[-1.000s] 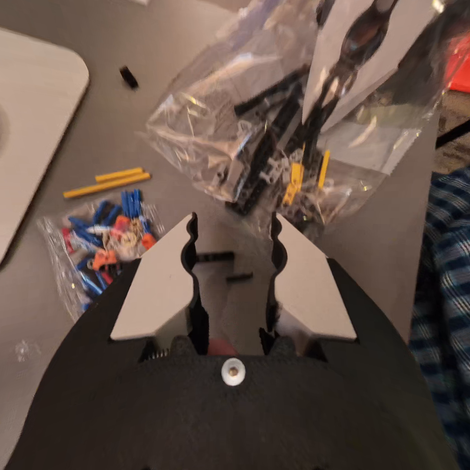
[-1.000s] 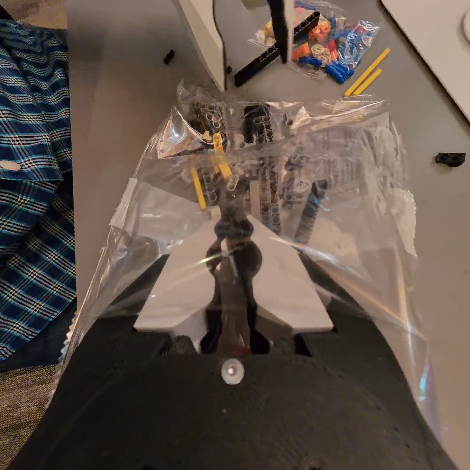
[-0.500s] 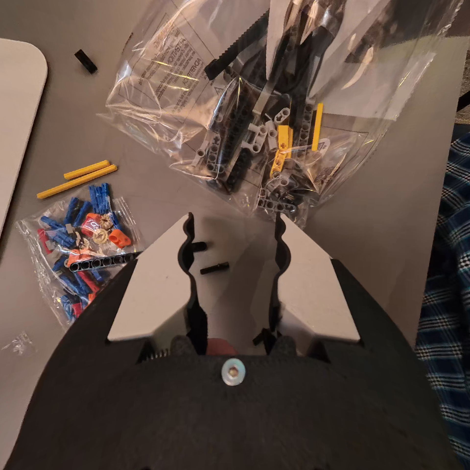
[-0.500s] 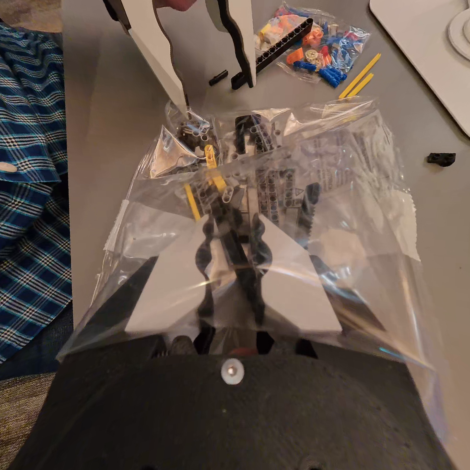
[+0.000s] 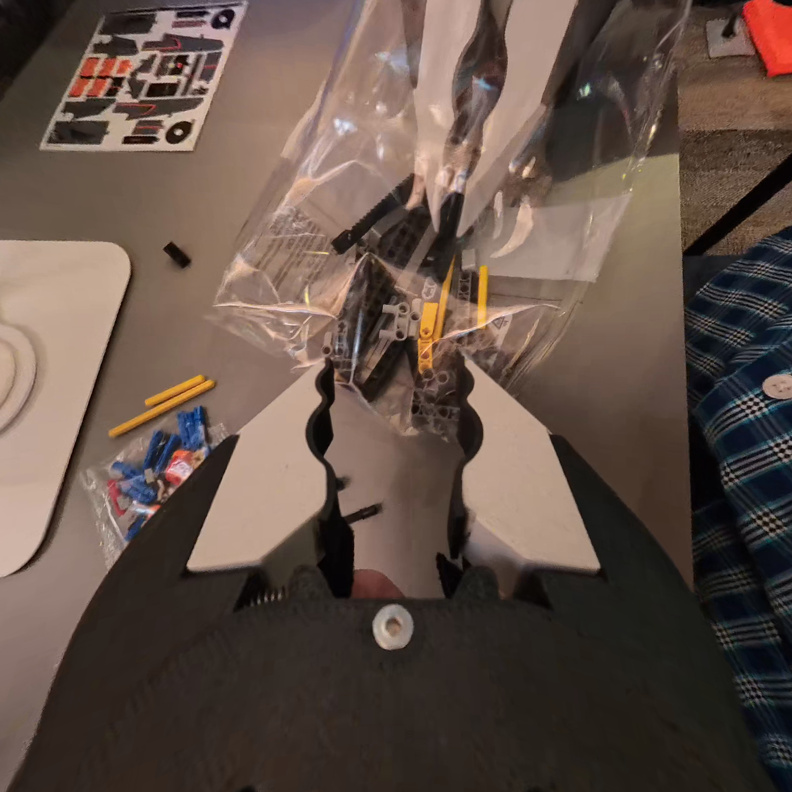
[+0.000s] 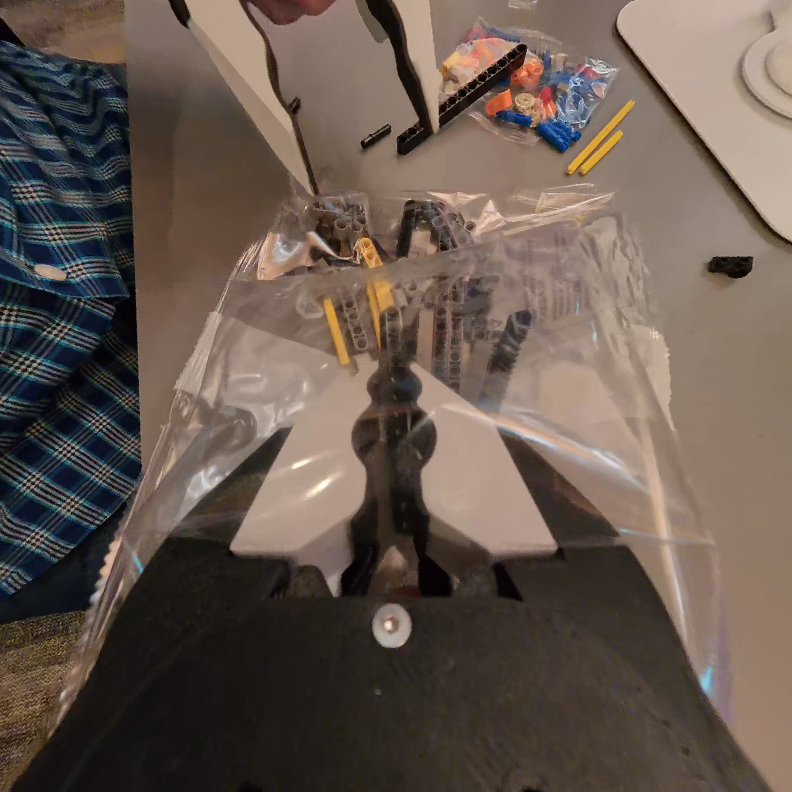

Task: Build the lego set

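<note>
A: Two grippers face each other over the grey table. The right gripper is pushed inside a big clear bag of grey, black and yellow lego parts, its white fingers pressed together on a long black beam inside the bag.

B: And the left gripper?

A: Its jaws are spread wide, nothing between them. The tips sit at the near end of the same bag, one on either side of the heap of parts; from the right wrist view one fingertip seems to touch the plastic, though I cannot tell for sure.

B: Where are the other pieces?

A: A small bag of blue, red and orange bits lies on the table left of the left gripper, partly hidden by it. Two yellow axles lie side by side just beyond it. A black holed beam rests against that small bag, a short black pin lies near its end, and one small black piece lies apart.

B: Anything else?

A: A sticker sheet lies at the far left, a pale mat at the table's left edge, and a blue plaid sleeve sits beside the table.
</note>
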`<state>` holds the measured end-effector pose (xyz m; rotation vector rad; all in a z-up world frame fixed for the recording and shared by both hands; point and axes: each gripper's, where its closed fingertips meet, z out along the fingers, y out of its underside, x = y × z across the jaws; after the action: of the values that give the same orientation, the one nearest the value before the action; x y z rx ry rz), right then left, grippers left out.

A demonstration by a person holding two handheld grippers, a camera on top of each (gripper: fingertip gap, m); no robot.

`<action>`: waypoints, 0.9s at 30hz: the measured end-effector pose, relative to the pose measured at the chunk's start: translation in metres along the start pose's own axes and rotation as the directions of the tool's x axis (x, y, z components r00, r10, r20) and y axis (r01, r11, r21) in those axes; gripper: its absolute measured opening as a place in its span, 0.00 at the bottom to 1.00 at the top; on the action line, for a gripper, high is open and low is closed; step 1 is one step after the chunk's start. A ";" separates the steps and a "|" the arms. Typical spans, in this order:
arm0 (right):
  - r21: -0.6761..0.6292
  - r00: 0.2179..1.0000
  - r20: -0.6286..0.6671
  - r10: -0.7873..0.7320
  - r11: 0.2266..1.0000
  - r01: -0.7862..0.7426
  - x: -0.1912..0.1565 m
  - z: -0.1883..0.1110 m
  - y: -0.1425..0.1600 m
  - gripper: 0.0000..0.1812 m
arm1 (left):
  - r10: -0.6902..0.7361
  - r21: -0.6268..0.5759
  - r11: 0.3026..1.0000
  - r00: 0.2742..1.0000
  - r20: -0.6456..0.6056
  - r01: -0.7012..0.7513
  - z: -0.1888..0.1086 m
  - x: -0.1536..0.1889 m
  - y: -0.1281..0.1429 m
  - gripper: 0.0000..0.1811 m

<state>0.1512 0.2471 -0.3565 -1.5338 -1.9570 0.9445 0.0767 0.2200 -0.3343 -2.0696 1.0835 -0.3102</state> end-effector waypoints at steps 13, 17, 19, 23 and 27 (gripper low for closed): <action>-0.062 0.992 0.120 0.045 0.997 -0.038 -0.018 -0.014 0.012 0.18 | -0.040 -0.089 0.995 0.998 -0.038 0.036 0.023 0.012 0.019 0.30; 0.000 0.997 0.034 0.065 0.998 -0.065 -0.004 -0.014 0.002 0.17 | -0.054 -0.081 0.995 0.998 -0.041 0.050 0.023 0.011 0.019 0.31; 0.012 0.995 -0.027 0.094 0.996 -0.094 0.006 -0.009 -0.001 0.15 | -0.059 -0.079 0.995 0.997 -0.045 0.055 0.024 0.012 0.020 0.31; -0.002 0.984 -0.114 0.137 0.990 -0.138 0.022 0.000 0.000 0.12 | -0.067 -0.078 0.995 0.996 -0.054 0.063 0.025 0.012 0.020 0.31; -0.018 0.971 -0.169 0.168 0.985 -0.173 0.034 0.008 0.001 0.04 | -0.069 -0.076 0.995 0.996 -0.054 0.064 0.026 0.013 0.020 0.31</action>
<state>0.1373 0.2779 -0.3635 -1.7628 -1.7539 0.8257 0.0857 0.2165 -0.3679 -2.1782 1.0761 -0.3689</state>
